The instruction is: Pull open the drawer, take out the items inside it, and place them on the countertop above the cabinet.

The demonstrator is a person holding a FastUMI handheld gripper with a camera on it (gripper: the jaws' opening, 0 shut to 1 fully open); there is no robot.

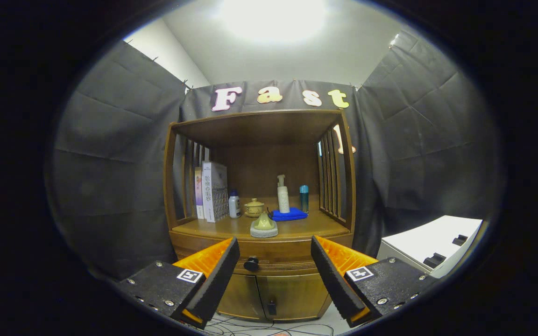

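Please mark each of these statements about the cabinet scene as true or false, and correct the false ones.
1. The drawer is already pulled open. False: it sits flush and closed, with its black knob showing.
2. The gripper is open, its fingers apart and touching nothing. True.
3. The knob lies between the two fingers, nearer the left one. True.
4. A white pump bottle stands on a blue cloth on the countertop. True.
5. The books lie flat at the countertop's right end. False: they stand upright at its left end.
6. The gripper holds the small green and grey item. False: that item rests on the countertop, beyond the fingers.
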